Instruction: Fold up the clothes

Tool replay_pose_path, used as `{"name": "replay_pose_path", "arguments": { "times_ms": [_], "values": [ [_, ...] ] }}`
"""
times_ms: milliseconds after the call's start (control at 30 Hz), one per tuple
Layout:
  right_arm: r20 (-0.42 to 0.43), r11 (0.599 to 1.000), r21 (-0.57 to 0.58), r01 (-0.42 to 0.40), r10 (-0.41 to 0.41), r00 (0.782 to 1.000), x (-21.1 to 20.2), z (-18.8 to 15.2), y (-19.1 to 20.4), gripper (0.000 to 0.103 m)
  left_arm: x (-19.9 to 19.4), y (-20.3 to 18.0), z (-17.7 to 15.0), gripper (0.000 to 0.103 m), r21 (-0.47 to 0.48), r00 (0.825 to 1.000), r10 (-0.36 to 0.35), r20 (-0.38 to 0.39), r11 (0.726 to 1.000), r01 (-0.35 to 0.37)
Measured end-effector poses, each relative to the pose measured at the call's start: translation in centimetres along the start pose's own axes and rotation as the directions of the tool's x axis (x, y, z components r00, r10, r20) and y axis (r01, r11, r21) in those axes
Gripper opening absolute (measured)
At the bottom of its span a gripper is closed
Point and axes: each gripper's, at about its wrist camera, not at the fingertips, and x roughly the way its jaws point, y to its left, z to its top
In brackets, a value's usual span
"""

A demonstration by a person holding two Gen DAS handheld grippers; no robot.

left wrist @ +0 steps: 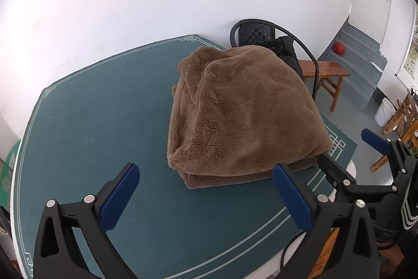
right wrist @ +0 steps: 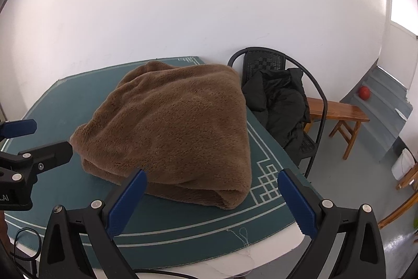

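Observation:
A brown fleece garment (left wrist: pixel 243 117) lies folded in a thick bundle on the teal table mat (left wrist: pixel 99 127), toward the mat's right side. It also shows in the right wrist view (right wrist: pixel 177 127). My left gripper (left wrist: pixel 206 198) is open and empty, just in front of the bundle's near edge. My right gripper (right wrist: pixel 211 203) is open and empty, in front of the bundle's near right corner. The right gripper also shows at the right edge of the left wrist view (left wrist: pixel 350 156), and the left gripper at the left edge of the right wrist view (right wrist: pixel 39 140).
A black chair (right wrist: pixel 263 64) with a black jacket (right wrist: pixel 284 106) on it stands behind the table's right corner. A wooden bench (right wrist: pixel 339 111), grey steps with a red ball (right wrist: pixel 364 92), and a white bin (left wrist: pixel 384 111) lie to the right. A white wall backs the table.

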Motion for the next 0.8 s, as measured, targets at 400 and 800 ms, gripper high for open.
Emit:
{"name": "replay_pose_path", "arguments": {
  "times_ms": [400, 800],
  "values": [
    [-0.007, 1.0, 0.011, 0.006, -0.006, 1.0, 0.4, -0.2, -0.3, 0.102, 0.3, -0.9, -0.2, 0.102, 0.026, 1.0, -0.009, -0.014, 1.0, 0.009],
    [-0.004, 1.0, 0.024, 0.013, -0.013, 1.0, 0.3, -0.3, -1.0, 0.102, 0.4, -1.5, -0.2, 0.102, 0.034, 0.999, -0.035, -0.031, 0.999, 0.036]
  ]
}}
